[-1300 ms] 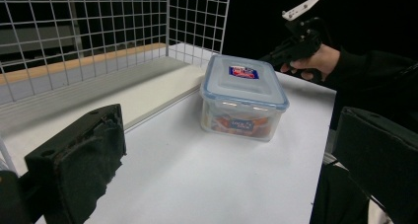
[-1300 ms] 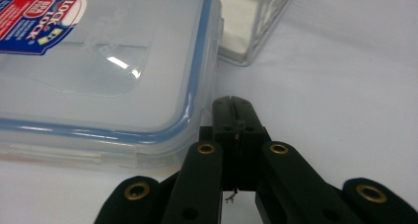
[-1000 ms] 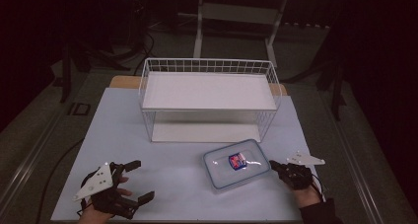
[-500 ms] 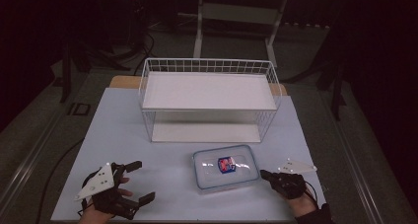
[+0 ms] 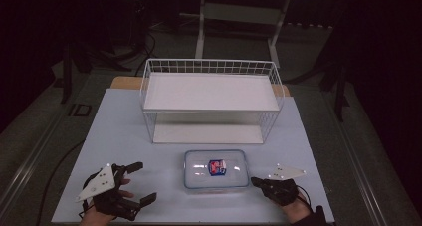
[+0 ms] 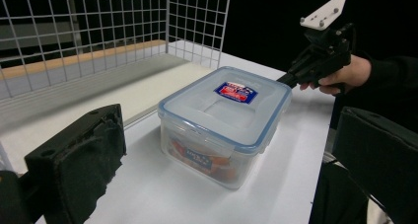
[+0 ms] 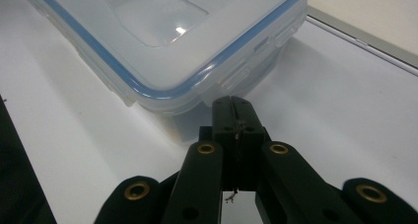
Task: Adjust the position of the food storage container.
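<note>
The right gripper (image 5: pixel 255 180) had its jaws pressed fully together with nothing between them, its tip set against the lidded plastic box (image 5: pixel 216 169), apparently to push it. The left gripper (image 5: pixel 142 182) stood wide open and empty. The box lay on the table (image 5: pixel 124 136) before the wire rack (image 5: pixel 211 100), holding printed packets.

Left gripper (image 5: pixel 139 182) sits low near the person's side of the counter, jaws spread wide, one black pad (image 6: pixel 81 160) on each side of its own camera view, grey plate on top tilted. Right gripper (image 5: pixel 255 181) is pinched fully together, both jaws pressed flat against each other with nothing between them, tip pointing inward toward the middle, hand (image 6: pixel 340 76) wrapped around its body.
</note>
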Demonstrator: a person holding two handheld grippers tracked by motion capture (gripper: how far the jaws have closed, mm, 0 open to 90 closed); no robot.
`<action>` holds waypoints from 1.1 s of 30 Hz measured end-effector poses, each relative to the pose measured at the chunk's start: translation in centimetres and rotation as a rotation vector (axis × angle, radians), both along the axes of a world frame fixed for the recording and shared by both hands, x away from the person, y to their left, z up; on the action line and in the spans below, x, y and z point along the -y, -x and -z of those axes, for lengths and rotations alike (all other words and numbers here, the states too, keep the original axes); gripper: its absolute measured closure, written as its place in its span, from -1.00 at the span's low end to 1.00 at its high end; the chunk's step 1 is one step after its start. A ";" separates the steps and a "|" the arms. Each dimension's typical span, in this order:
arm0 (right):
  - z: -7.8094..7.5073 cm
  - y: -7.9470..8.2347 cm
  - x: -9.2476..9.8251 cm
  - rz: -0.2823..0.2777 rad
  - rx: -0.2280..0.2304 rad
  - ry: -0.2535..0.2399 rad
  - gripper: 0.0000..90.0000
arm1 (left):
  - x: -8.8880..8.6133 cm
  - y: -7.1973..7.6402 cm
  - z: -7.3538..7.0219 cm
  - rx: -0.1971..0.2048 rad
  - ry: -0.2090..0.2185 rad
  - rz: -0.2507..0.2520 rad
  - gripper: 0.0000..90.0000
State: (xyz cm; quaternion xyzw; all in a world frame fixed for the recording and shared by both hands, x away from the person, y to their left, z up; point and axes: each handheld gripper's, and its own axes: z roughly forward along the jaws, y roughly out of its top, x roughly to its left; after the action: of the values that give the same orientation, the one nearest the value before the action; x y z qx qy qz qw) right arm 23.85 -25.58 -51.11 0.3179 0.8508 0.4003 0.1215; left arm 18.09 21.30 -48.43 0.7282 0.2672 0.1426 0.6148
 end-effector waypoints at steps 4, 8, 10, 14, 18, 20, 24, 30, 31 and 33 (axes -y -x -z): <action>0.0 -0.1 -0.7 -0.019 0.000 0.009 1.00 | 0.0 0.0 0.0 -0.003 0.005 0.002 -1.00; 0.1 -0.4 -1.5 -0.038 -0.003 0.016 1.00 | 0.1 -0.1 0.1 -0.009 0.002 0.006 -1.00; 0.2 -0.6 -1.9 -0.046 -0.008 0.021 1.00 | 0.2 -0.1 0.1 -0.010 0.000 0.008 -1.00; 0.4 -0.9 -2.6 -0.053 -0.005 0.029 1.00 | 0.2 0.0 0.1 -0.011 0.002 0.010 -1.00; 0.4 -1.5 -2.9 -0.048 -0.005 0.032 1.00 | 0.2 0.0 0.1 -0.010 0.001 0.013 -1.00; 0.4 -1.8 -3.2 -0.047 -0.001 0.030 1.00 | 0.3 0.0 0.1 -0.010 0.000 0.015 -1.00; 0.4 -2.4 -3.6 -0.044 0.000 0.033 1.00 | 0.3 0.0 0.2 -0.014 -0.005 0.018 -1.00; 0.5 -3.3 -4.2 -0.046 0.002 0.023 1.00 | 0.3 0.0 0.2 -0.014 -0.005 0.021 -1.00; 0.5 -3.5 -4.4 -0.045 0.010 0.031 1.00 | 0.4 0.0 0.2 -0.015 -0.005 0.022 -1.00; 0.5 -3.8 -4.6 -0.042 0.012 0.029 1.00 | 0.4 0.0 0.2 -0.017 -0.005 0.022 -1.00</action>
State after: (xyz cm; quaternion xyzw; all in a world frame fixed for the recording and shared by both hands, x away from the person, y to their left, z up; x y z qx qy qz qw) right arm 27.61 -21.02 -51.61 0.2958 0.8622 0.3925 0.1227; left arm 18.13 20.92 -48.64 0.7340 0.2642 0.1303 0.6120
